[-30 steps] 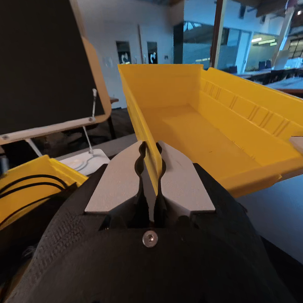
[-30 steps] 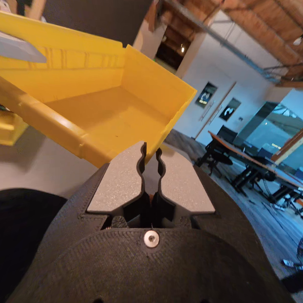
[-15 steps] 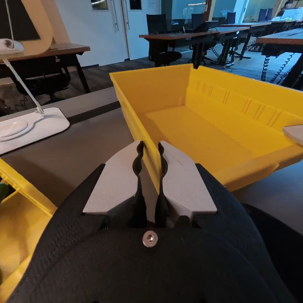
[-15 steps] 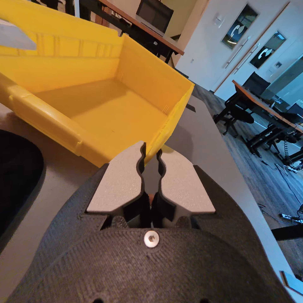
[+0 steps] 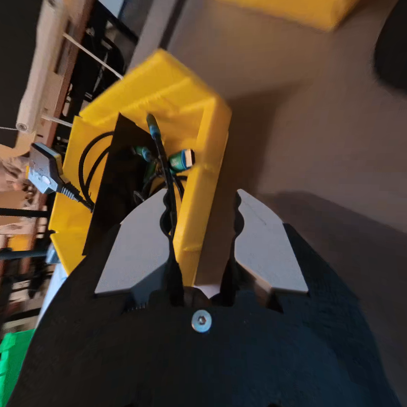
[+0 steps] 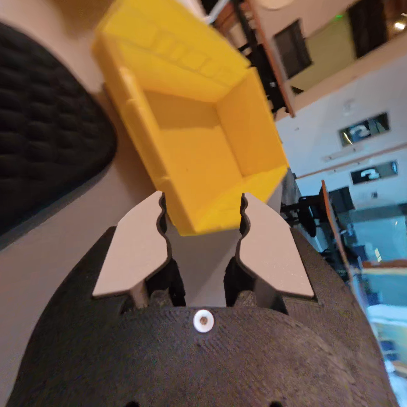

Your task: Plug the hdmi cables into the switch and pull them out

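Left wrist view first, and it's tilted and pretty motion-blurred. The left gripper (image 5: 201, 198) has its jaws spread wide with nothing between them. Right past the fingertips sits a yellow bin (image 5: 198, 136) on the grey table (image 5: 308, 154), and this is where the task stuff is – a tangle of black HDMI cables (image 5: 164, 167) piled inside. One green-and-blue plug (image 5: 181, 161) with a metal tip points toward the bin's right wall, and another blue-collared connector (image 5: 153, 128) sticks up toward the back. A flat black piece (image 5: 114, 176) stands inside the bin on the left; can't tell what it is. A grey adapter-looking block (image 5: 43, 171) on a black lead hangs over the bin's left edge – could be the switch, too blurry to say. One cable runs right alongside the inner edge of the gripper's left finger (image 5: 136, 248), though I can't tell whether it's touching. A corner of a second yellow bin (image 5: 304, 13) shows at the top, and something green (image 5: 11, 361) at lower left.

Right wrist view: the right gripper (image 6: 202, 198) is also wide apart and holding nothing. Just beyond its tips is the second yellow bin (image 6: 136, 123), with nothing inside it, resting on the same table (image 6: 50, 253). A black textured pad (image 6: 44, 123) lies to its left. Desks and office chairs (image 6: 306, 215) fill the background.
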A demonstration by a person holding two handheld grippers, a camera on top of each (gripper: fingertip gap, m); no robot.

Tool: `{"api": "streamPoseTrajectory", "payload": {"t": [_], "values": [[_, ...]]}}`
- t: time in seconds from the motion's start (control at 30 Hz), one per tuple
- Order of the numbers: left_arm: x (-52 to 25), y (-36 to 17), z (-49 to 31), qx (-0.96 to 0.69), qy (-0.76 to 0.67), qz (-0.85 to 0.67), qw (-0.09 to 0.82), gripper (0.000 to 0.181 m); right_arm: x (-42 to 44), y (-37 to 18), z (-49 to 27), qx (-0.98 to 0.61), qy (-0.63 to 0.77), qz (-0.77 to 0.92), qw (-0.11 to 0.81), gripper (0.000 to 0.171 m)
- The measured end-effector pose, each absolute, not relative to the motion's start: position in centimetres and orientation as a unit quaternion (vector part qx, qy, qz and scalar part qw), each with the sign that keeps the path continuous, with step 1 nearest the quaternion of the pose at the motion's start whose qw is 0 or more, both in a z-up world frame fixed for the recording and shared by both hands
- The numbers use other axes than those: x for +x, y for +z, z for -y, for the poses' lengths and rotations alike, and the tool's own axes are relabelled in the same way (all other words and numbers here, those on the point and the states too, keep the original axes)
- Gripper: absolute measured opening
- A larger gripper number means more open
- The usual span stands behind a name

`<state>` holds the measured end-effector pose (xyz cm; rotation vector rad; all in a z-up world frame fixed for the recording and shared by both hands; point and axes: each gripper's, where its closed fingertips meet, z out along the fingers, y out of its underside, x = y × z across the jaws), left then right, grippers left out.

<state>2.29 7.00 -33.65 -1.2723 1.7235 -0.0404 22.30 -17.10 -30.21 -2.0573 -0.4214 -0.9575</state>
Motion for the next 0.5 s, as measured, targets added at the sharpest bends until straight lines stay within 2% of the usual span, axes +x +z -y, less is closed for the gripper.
{"api": "streamPoseTrajectory", "payload": {"t": [0.1,0.17,0.2,0.3,0.5], "values": [[2.1,-35.8,-8.7,-0.495,0.061,-0.741,0.449,0.048,21.2,-33.9,14.4,-0.842,-0.367,0.251,0.306,0.067],[1.9,-36.0,-10.4,-0.471,0.113,-0.749,0.451,0.034,21.8,-35.6,13.3,-0.857,-0.369,0.250,0.259,0.065],[1.4,-36.4,-11.0,-0.477,0.121,-0.755,0.433,0.033,22.3,-36.2,13.0,-0.862,-0.373,0.245,0.241,0.057],[-0.8,-36.8,-12.6,-0.505,0.103,-0.757,0.401,0.032,23.3,-36.8,12.8,-0.867,-0.384,0.239,0.208,0.034],[-9.3,-36.7,-18.8,-0.543,0.162,-0.734,0.373,0.035,24.8,-36.8,14.1,-0.876,-0.377,0.220,0.205,0.033]]}}
